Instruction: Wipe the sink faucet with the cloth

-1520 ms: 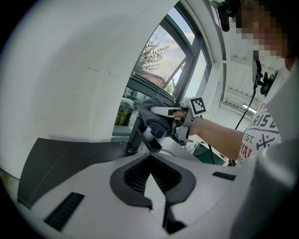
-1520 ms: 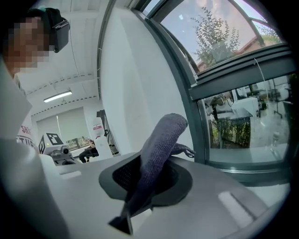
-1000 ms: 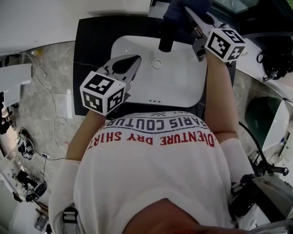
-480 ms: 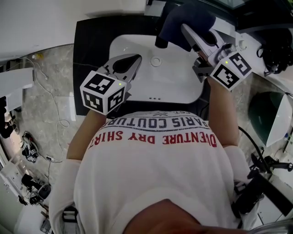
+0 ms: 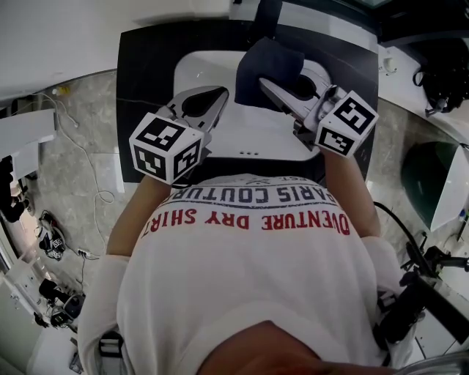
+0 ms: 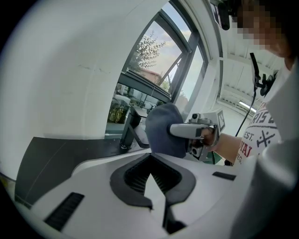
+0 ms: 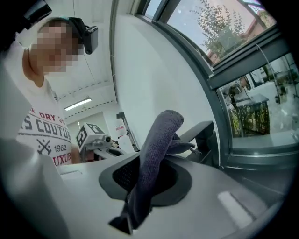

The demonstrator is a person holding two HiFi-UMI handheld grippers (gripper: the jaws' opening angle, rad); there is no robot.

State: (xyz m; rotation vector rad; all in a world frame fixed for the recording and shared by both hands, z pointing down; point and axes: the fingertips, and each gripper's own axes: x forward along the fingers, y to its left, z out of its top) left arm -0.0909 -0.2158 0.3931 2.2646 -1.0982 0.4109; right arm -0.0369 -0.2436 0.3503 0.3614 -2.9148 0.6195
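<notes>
1. Left tongs [image 5: 217, 95]: jaws were together with nothing between them. I held this tool idle above the near left part of the white sink basin [image 5: 192, 69].

2. Right tongs [image 5: 265, 83]: jaws were closed on a fold of the dark blue cloth [image 5: 270, 58]. The rest of the cloth stood up past the tips in a loose bunch. It hung over the far part of the basin, just in front of the black faucet [image 5: 265, 16].

3. Step in hand, as I judged it: wiping the faucet, with the cloth at the spout. No view confirmed contact (the cloth overlapped the spout in the left gripper view, but it could have been in front of it).

4. Next move, as I judged it: press the bunched cloth onto the spout and draw it along the length. Keep the clamp firm so that the fold does not slip. Keep the left tongs out of the path.

5. Surface: the basin sat in a black countertop [image 5: 143, 80]. Pale marbled floor [image 5: 73, 124] lay to the left of it.

6. Room: a white wall stood behind the counter. A large window [image 6: 154, 70] showed trees and daylight beyond.
</notes>
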